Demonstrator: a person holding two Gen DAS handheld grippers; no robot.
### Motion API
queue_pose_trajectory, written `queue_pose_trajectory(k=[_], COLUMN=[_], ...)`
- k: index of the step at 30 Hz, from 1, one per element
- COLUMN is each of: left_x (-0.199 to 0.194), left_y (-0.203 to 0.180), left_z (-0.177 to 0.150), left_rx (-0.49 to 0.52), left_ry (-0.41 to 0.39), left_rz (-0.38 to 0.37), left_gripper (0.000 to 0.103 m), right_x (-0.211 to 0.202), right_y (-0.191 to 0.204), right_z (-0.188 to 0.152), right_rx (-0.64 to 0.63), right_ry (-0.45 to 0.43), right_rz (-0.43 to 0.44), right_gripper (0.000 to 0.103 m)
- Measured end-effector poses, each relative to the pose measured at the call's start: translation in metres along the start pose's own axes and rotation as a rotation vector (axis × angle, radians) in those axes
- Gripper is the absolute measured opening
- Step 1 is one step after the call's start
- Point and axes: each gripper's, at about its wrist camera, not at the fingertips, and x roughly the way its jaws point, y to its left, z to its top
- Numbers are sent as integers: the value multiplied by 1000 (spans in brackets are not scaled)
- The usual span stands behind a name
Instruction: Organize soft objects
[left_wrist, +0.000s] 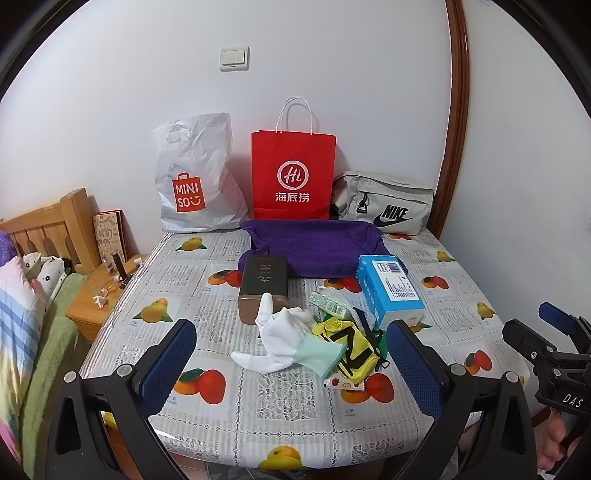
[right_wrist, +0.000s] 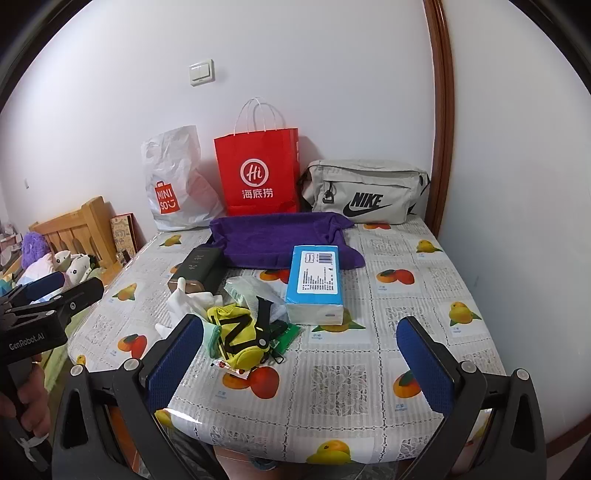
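A white glove with a mint cuff (left_wrist: 286, 339) lies mid-table beside a yellow pouch with black straps (left_wrist: 352, 345); both also show in the right wrist view, glove (right_wrist: 184, 301) and pouch (right_wrist: 240, 332). A purple towel (left_wrist: 314, 247) (right_wrist: 273, 240) lies behind, near a blue tissue pack (left_wrist: 391, 288) (right_wrist: 314, 280). My left gripper (left_wrist: 291, 362) is open, hovering at the near table edge with the glove between its fingers' line. My right gripper (right_wrist: 299, 354) is open and empty, to the right of the pouch.
A brown box (left_wrist: 262, 288), a white Miniso bag (left_wrist: 195, 181), a red paper bag (left_wrist: 293, 173) and a grey Nike bag (left_wrist: 388, 206) stand at the wall. A small green packet (left_wrist: 328, 301) lies by the pile. A bed and wooden nightstand (left_wrist: 99, 299) are left of the table.
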Motion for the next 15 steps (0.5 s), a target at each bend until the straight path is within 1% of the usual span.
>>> queue_pose_trajectory(k=[15], left_x=[-4], left_y=[-1], left_z=[1], left_rx=[0], left_ry=[-1], left_rz=[2], left_gripper=[103], right_x=[-1], right_y=[3], right_z=[-4], right_rx=[-2], right_ry=[-5], right_rz=[6], right_gripper=[103])
